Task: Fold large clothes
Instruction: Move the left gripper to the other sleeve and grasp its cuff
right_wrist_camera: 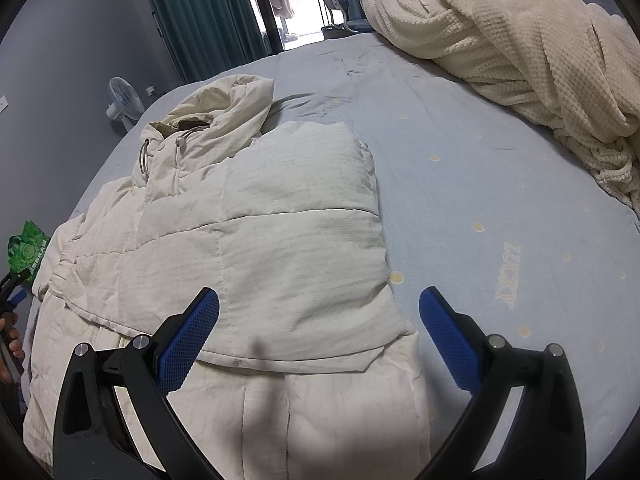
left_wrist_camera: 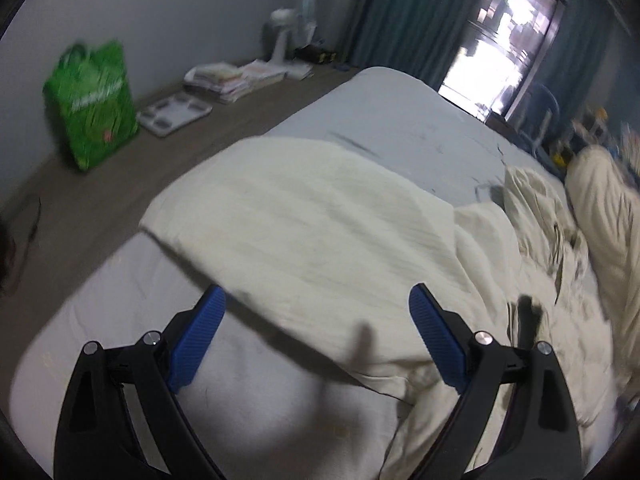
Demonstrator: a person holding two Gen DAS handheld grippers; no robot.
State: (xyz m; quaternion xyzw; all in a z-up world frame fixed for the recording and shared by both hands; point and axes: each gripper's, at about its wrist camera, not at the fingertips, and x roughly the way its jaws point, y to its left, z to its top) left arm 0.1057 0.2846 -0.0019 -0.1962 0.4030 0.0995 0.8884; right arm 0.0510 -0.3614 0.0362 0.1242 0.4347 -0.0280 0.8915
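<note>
A cream padded hooded jacket (right_wrist_camera: 256, 240) lies spread on the pale blue bed (right_wrist_camera: 460, 184), hood (right_wrist_camera: 224, 108) toward the far end, one sleeve folded across its front. My right gripper (right_wrist_camera: 319, 300) hovers open over the jacket's lower right part, with nothing between its blue pads. In the left wrist view the same jacket (left_wrist_camera: 304, 224) fills the middle, and my left gripper (left_wrist_camera: 317, 296) stands open just above its near edge, holding nothing. The left gripper (right_wrist_camera: 12, 292) also shows at the right wrist view's left edge, held by a hand.
A cream textured blanket (right_wrist_camera: 520, 48) is heaped at the bed's far right. On the floor left of the bed stand a green bag (left_wrist_camera: 96, 104), a scale (left_wrist_camera: 174, 114), stacked papers (left_wrist_camera: 236, 76) and a white fan (left_wrist_camera: 288, 28). Teal curtains (left_wrist_camera: 408, 12) frame a bright doorway.
</note>
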